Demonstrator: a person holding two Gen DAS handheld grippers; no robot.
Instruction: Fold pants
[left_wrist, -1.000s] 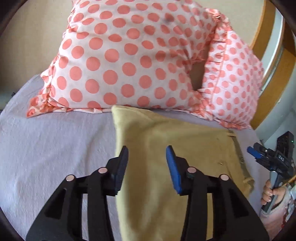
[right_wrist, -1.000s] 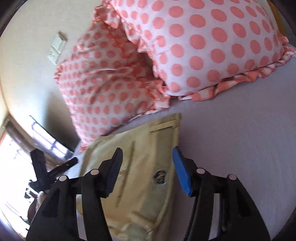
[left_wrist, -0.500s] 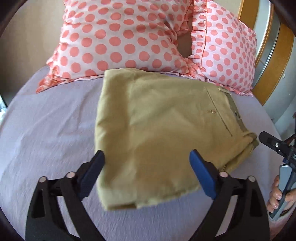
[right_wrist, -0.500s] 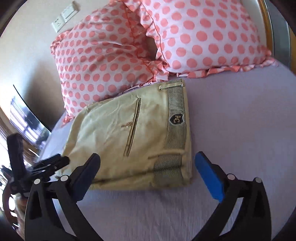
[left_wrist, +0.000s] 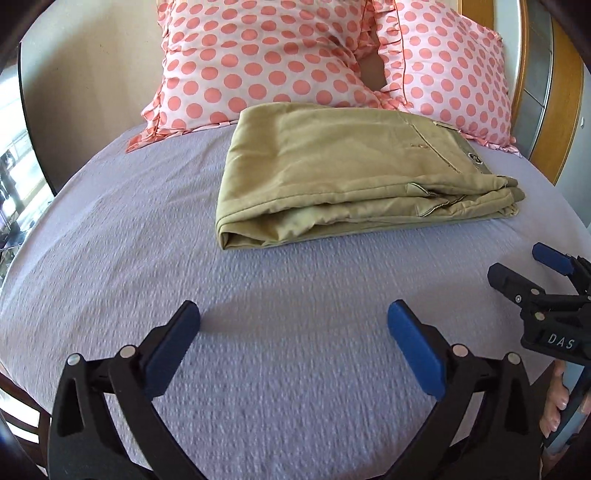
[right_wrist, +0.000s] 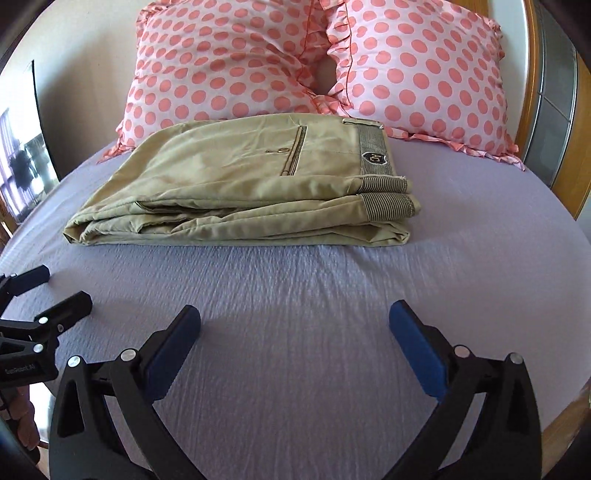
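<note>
The khaki pants (left_wrist: 343, 166) lie folded in a flat stack on the lilac bedsheet (left_wrist: 280, 295), in front of the pillows. In the right wrist view the pants (right_wrist: 236, 184) show a back pocket and the striped waistband at the right end. My left gripper (left_wrist: 293, 317) is open and empty, hovering over bare sheet well short of the pants. My right gripper (right_wrist: 295, 319) is open and empty too, equally far back. The right gripper also shows at the right edge of the left wrist view (left_wrist: 532, 269), and the left gripper at the left edge of the right wrist view (right_wrist: 48, 291).
Two pink polka-dot pillows (left_wrist: 258, 62) (left_wrist: 447, 70) lean against the wall behind the pants. A wooden bed frame (left_wrist: 561, 110) runs along the right side. The bed's left edge drops off toward a window (left_wrist: 14, 184).
Both grippers have opened wide and pulled back from the pants, which now lie folded and free on the sheet.
</note>
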